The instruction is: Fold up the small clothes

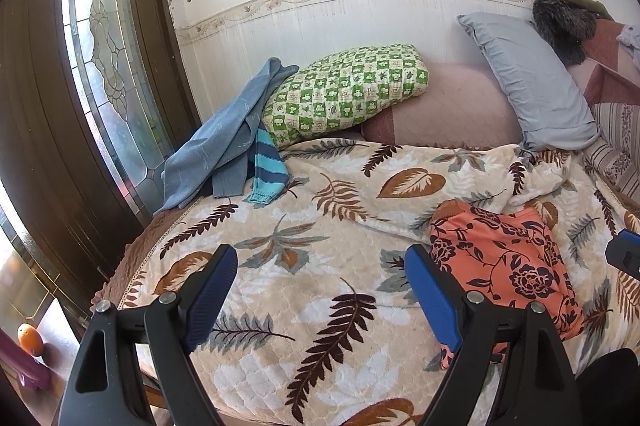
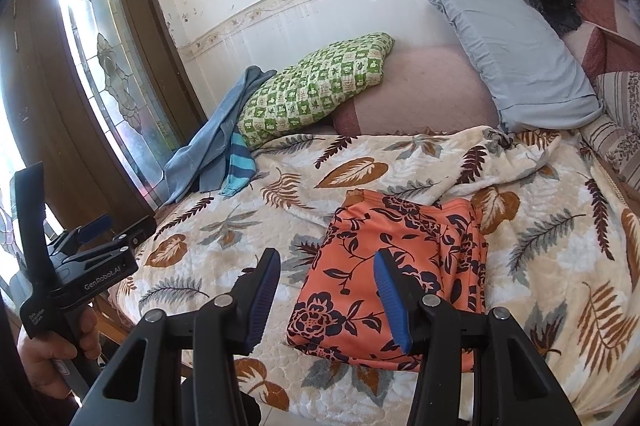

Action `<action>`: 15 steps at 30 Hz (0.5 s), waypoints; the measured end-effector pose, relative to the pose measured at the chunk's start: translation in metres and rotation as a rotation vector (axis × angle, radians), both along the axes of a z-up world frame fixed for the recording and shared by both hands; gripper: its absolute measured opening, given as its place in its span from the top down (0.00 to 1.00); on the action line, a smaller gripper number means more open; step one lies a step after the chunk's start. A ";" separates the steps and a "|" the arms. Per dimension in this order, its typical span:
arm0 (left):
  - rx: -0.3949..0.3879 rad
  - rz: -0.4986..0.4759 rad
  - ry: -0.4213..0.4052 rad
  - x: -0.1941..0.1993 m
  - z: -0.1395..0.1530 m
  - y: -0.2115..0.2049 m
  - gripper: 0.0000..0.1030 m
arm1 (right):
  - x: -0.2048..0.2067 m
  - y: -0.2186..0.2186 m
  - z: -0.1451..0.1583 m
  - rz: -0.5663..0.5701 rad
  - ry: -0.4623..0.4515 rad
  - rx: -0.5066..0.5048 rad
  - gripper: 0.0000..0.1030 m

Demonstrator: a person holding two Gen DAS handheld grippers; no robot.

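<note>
We see a bed covered by a soft, fuzzy blanket (image 1: 304, 266) with a bumpy quilted feel and big brown and gray leaves printed on it. On the blanket lies the orange cloth (image 2: 384, 266), thin and smooth, with dark flowers and vines. It is folded into a flat, nearly square shape, with its layers showing along the right edge.

Our left gripper (image 1: 322, 294) has black plastic arms and blue ribbed pads. Its jaws stand wide apart with nothing between them but blanket. It hangs just left of the orange cloth (image 1: 508, 270), and its right finger hides the cloth's near left corner.

Our right gripper (image 2: 326, 300) is about half open. It holds nothing. It hangs over the near edge of the orange cloth, and we cannot tell if its pads touch the cloth.

At the far left corner of the bed a blue knitted top (image 1: 224, 138) and a striped sleeve (image 1: 266, 166) lie in a heap. Behind them a puffy green checked pillow (image 1: 344, 94) leans on a pink cushion (image 1: 452, 106). A smooth gray pillow (image 1: 532, 82) leans up beside it. Something dark and furry (image 1: 564, 22) sits at the top right; we cannot tell what it is, and the picture edge cuts off the things beside it.

A hand (image 2: 48, 358) at the bottom left is partly cut off.
</note>
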State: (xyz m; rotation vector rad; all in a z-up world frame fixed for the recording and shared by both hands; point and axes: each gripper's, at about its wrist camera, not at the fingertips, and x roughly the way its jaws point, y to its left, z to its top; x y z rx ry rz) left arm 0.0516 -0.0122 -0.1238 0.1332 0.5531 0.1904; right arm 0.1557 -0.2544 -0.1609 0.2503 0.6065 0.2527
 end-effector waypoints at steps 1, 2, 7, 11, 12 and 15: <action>0.001 0.001 0.000 0.000 0.000 0.000 0.16 | 0.000 0.000 0.000 0.001 0.000 -0.001 0.50; 0.001 0.001 -0.001 0.000 0.000 0.000 0.16 | 0.000 0.000 0.000 0.002 0.000 0.000 0.50; 0.000 0.001 0.001 0.000 0.000 0.000 0.16 | 0.001 0.000 0.001 0.003 -0.001 0.001 0.50; 0.000 0.000 -0.001 0.000 0.001 0.000 0.16 | 0.001 0.001 0.001 0.005 0.000 0.003 0.50; 0.000 0.000 -0.001 0.000 0.001 0.000 0.16 | 0.000 0.001 0.001 0.005 -0.001 0.003 0.50; 0.000 0.000 0.000 0.000 0.001 0.000 0.16 | 0.000 0.002 0.001 0.005 0.002 0.004 0.50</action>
